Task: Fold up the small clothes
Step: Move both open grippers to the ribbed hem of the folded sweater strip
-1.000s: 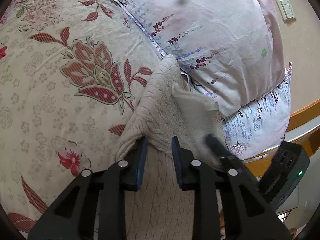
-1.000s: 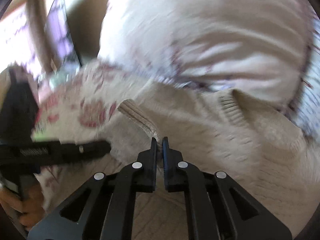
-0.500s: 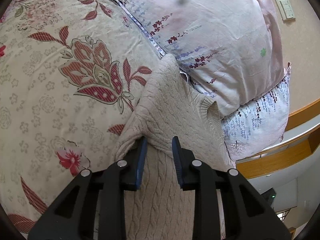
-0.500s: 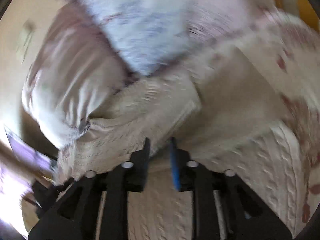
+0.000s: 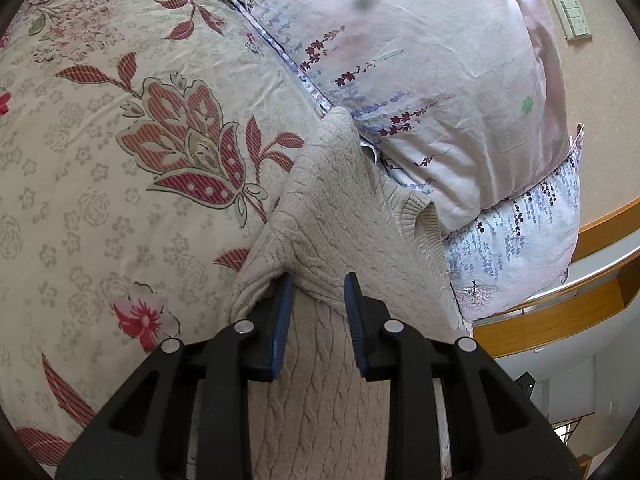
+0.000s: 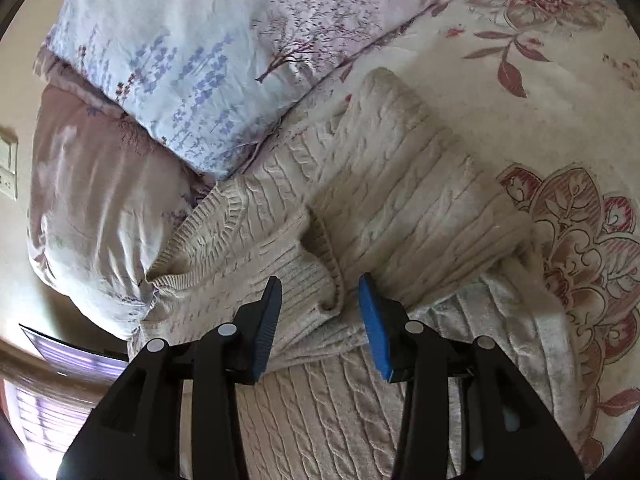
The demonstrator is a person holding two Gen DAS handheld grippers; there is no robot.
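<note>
Left wrist view: your left gripper gapes narrowly over the sweater on the bedspread, running lengthwise toward the pillows; your right gripper spreads wide above its folded sleeve.

Bed: cream floral bedspread across the left and near side.
Pillows: pink floral pillow stacked on a pale blue one, far right.
Wall: beige, with socket and switch plates.
Frame: wooden bed edge, right.
</note>
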